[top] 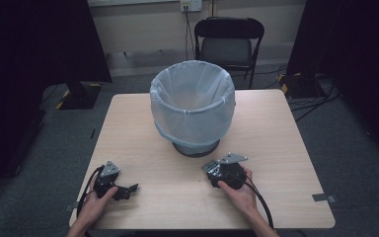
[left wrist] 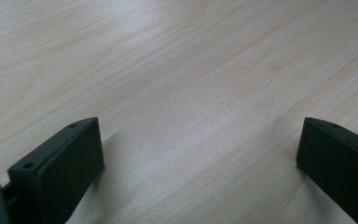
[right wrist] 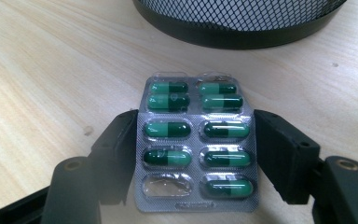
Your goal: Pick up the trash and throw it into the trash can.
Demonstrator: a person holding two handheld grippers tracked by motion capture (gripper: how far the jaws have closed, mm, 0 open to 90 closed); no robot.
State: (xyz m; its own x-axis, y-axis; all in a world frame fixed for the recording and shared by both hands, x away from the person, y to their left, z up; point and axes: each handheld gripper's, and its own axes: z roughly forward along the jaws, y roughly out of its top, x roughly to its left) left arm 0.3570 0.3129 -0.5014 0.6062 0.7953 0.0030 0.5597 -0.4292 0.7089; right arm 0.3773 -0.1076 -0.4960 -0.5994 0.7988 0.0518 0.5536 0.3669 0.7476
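Observation:
A silver blister pack (right wrist: 196, 144) of green capsules, one pocket empty, lies flat on the wooden table (top: 276, 148) just in front of a black mesh bin (right wrist: 242, 18). My right gripper (right wrist: 196, 116) is shut on it, each jaw pressing a long edge. In the high view the right gripper (top: 212, 168) sits close to the foot of the bin (top: 193, 98), which is lined with a white bag. My left gripper (top: 131, 190) rests near the table's front left corner. In its own view the left gripper (left wrist: 200, 123) stands open over bare wood.
A black folding chair (top: 228, 44) stands behind the table. Dark curtains hang on both sides, and cables run over the floor at the back right. A strip of grey tape (top: 323, 197) marks the table's right front edge.

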